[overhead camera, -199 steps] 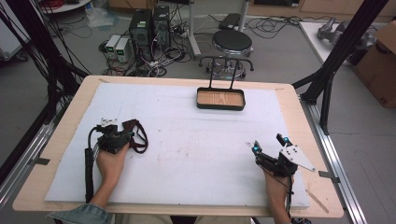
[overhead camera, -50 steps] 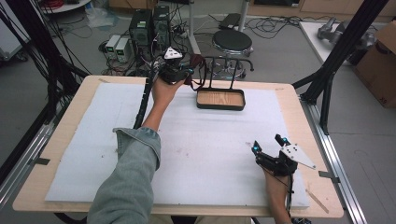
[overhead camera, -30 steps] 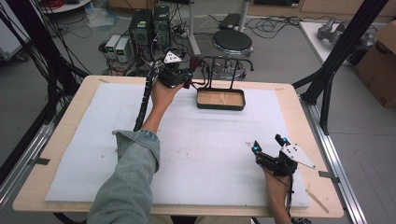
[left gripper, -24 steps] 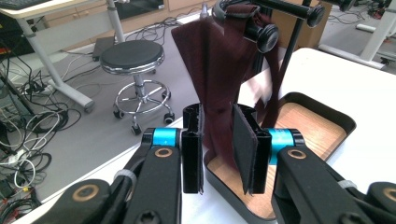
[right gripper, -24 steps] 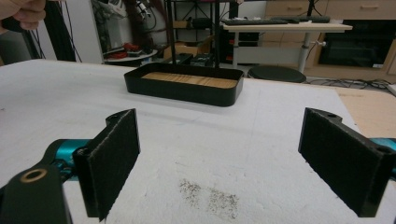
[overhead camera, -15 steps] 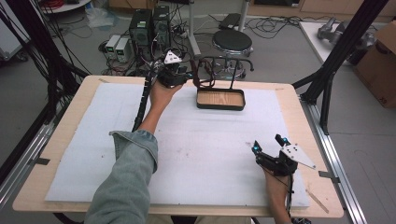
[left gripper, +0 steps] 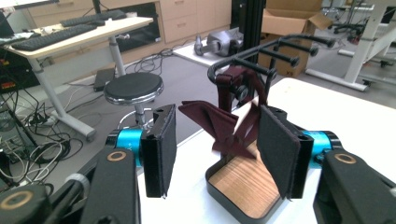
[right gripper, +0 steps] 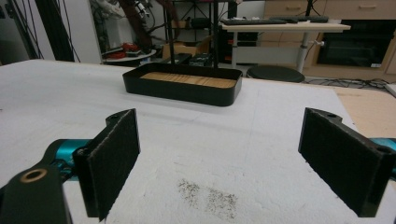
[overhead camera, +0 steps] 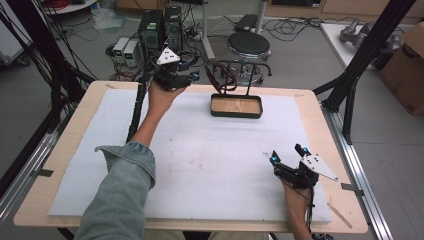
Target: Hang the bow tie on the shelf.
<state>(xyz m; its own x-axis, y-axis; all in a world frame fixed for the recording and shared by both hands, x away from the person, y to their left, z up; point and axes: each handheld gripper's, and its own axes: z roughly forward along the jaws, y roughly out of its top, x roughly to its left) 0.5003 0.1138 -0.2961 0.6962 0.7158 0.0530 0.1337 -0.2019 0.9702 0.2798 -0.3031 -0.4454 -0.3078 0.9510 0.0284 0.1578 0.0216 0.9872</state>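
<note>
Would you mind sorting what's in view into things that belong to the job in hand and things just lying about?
In the job:
- dark red cloth strap draped on the black metal rack
- black tray with a wooden floor
- left gripper, open beside the strap

Lying about:
- round black stool
- cardboard box
- right gripper, open, resting on the white table

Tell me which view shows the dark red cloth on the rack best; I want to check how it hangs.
The left gripper view: the dark red cloth is close, draped over the rack's front bar, hanging above the tray. The high view shows it small and distant. The right gripper view gives the tray, not the cloth clearly.
</note>
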